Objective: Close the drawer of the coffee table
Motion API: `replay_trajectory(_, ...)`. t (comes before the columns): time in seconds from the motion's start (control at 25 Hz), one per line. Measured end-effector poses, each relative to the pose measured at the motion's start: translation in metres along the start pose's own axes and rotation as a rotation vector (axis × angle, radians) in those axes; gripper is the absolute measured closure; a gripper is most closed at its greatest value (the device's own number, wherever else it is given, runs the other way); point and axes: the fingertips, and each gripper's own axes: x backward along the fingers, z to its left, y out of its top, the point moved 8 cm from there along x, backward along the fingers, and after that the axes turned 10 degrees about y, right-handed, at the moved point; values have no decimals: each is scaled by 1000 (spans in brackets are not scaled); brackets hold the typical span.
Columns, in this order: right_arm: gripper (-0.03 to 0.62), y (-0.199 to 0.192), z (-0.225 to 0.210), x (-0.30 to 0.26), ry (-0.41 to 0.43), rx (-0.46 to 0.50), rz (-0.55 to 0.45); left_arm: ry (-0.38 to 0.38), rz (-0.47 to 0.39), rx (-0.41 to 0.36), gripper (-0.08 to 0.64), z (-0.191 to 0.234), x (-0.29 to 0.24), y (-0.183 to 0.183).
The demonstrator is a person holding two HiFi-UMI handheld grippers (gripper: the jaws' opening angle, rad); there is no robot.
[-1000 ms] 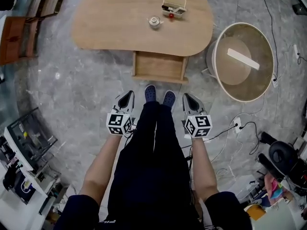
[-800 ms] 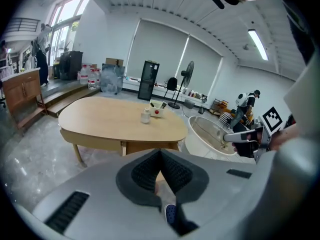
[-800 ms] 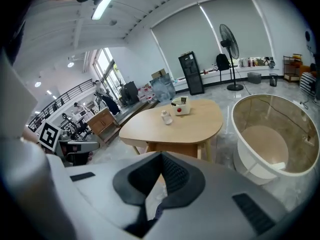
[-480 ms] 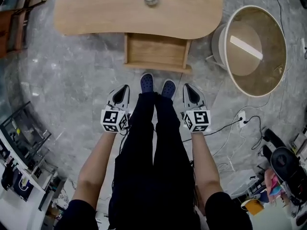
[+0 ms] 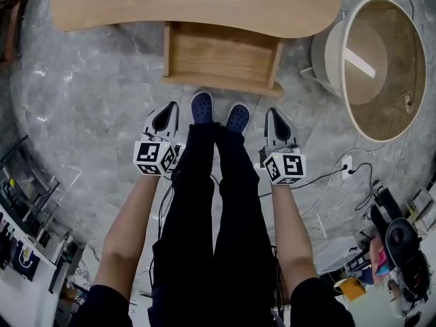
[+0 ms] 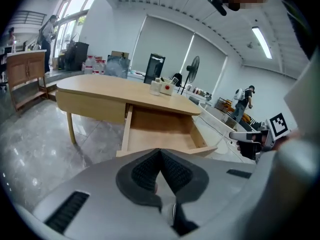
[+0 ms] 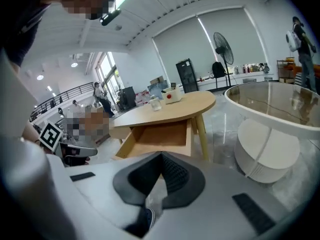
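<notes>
A pale wooden coffee table (image 5: 197, 2) runs across the top of the head view. Its drawer (image 5: 221, 56) stands pulled out toward me and holds nothing. The drawer also shows ahead in the left gripper view (image 6: 155, 134) and the right gripper view (image 7: 157, 136). My left gripper (image 5: 165, 116) hangs shut beside my left leg, short of the drawer front. On the other side of my legs my right gripper (image 5: 276, 120) is also shut, holding nothing. Both are apart from the drawer.
A round wood-and-white side table (image 5: 378, 63) stands to the right of the drawer. Cables (image 5: 340, 172) trail on the grey floor at my right. My blue shoes (image 5: 216, 111) sit just before the drawer front. Small items (image 6: 162, 86) rest on the tabletop.
I have stepped nearer: the table and open drawer have slid up and grown in the head view. Both grippers stay shut by my legs.
</notes>
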Motion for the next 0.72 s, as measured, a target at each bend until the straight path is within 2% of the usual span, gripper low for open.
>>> replay_trajectory(0.16, 565, -24, -14, -16, -19, 3, -29, 21, -6, 36, 535, 7, -25, -26)
replay_trajectory(0.36, 566, -61, -34, -34, -32, -14, -35, 3, -13, 59, 535, 15, -54, -54)
replay_trajectory(0.72, 565, -95, -55, -49, -54, -8, -77, 10, -88, 130, 535, 42, -84, -69)
